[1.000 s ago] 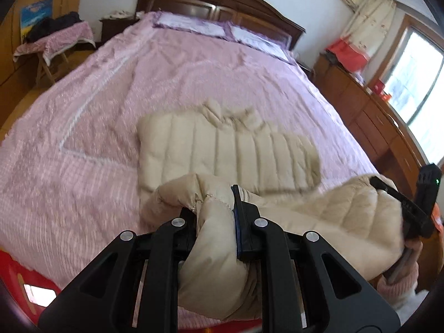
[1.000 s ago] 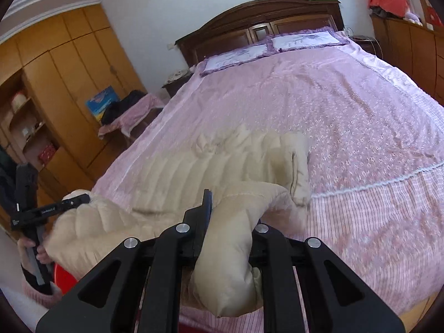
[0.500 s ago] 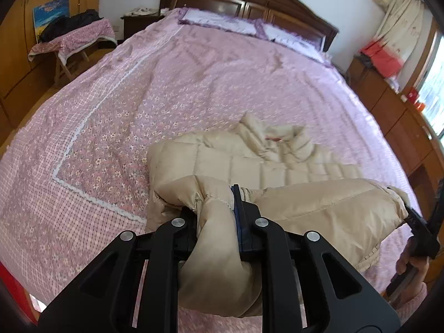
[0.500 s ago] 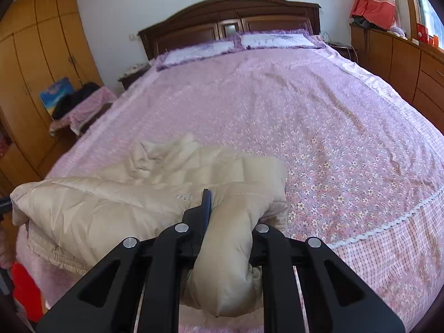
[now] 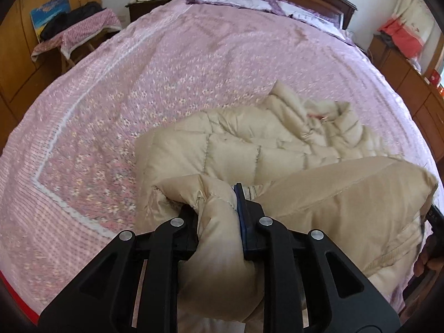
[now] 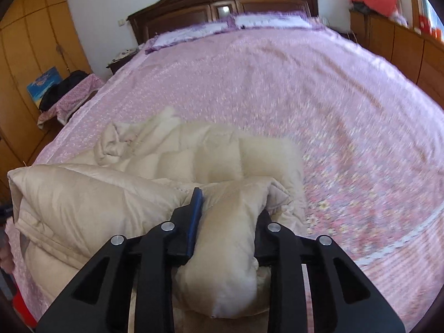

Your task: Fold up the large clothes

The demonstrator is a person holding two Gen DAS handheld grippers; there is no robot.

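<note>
Folding is at the hem-to-collar stage: the lower edge of the padded jacket [image 5: 249, 149] is raised above the pink bedspread [image 5: 138, 88], with its upper part lying flat on the bed and its collar [image 5: 327, 113] bunched toward the headboard [image 6: 222, 2].

Left gripper [image 5: 219, 219]: jaws clamped on a thick roll of the jacket's hem, padding bulging out between the fingers toward the camera. Right gripper [image 6: 227, 213]: jaws likewise clamped on a fold of the hem at the opposite corner. Between the two grips the lifted portion spans as a puffed, sagging band (its middle is unsupported).

Judged status: the fold is in progress and not yet laid down. The raised hem sits over the lower body of the jacket, short of the collar.

Next move, as judged from the layout:
1. Carry both corners forward together, level with each other, until the hem lines up near the collar.
2. Lower the hem onto the jacket's upper part before parting either set of jaws.
3. Keep the span taut enough that the slack middle does not crease under itself.

Uneven travel of the two corners would likely skew the fold; the slippery shell fabric may also slide on release.
</note>
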